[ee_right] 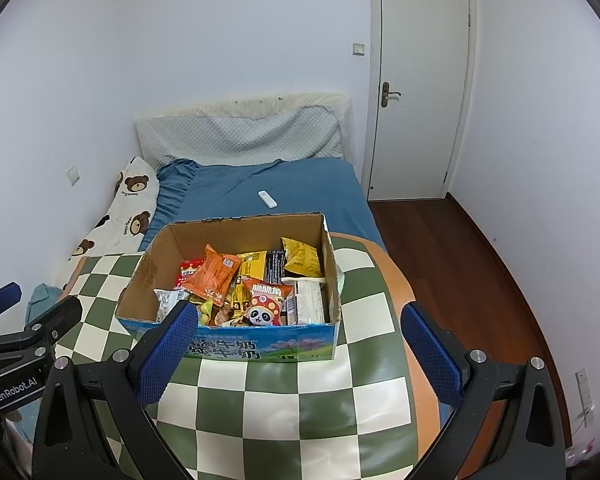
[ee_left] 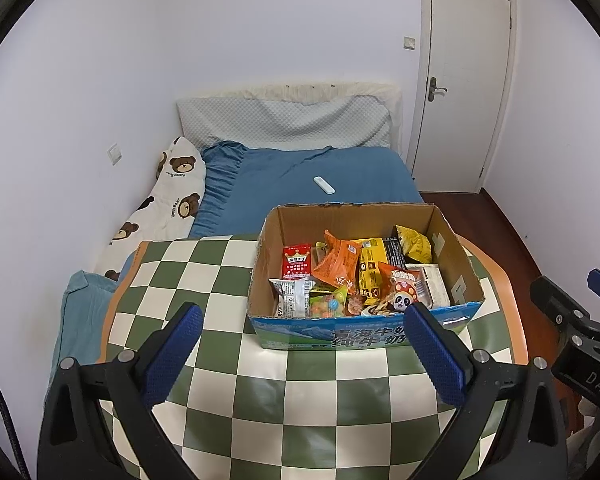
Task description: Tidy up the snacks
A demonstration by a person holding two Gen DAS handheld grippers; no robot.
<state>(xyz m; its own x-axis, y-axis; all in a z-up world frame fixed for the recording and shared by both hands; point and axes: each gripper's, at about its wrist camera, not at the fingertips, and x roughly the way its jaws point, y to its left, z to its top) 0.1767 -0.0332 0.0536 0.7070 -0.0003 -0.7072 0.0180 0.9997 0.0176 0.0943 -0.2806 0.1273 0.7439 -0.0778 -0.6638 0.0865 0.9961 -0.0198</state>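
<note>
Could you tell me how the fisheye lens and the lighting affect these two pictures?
Left wrist view: dark corners, the door bowed, soft glare on the tablecloth, the box sharp. Right wrist view: the same dark vignette, the tablecloth bulging, pale sheen on its squares, the door curved; light even, shadows faint.

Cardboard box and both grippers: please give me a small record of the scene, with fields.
surface: round table with green and cream checked cloth
container: open cardboard box standing on the table
contents: many snack packets piled loosely, among them an orange packet, a yellow bag and a panda packet
left gripper: open, empty, in front of the box
right gripper: open, empty, in front of the box
background: bed with blue sheet, white remote on it, closed door
</note>
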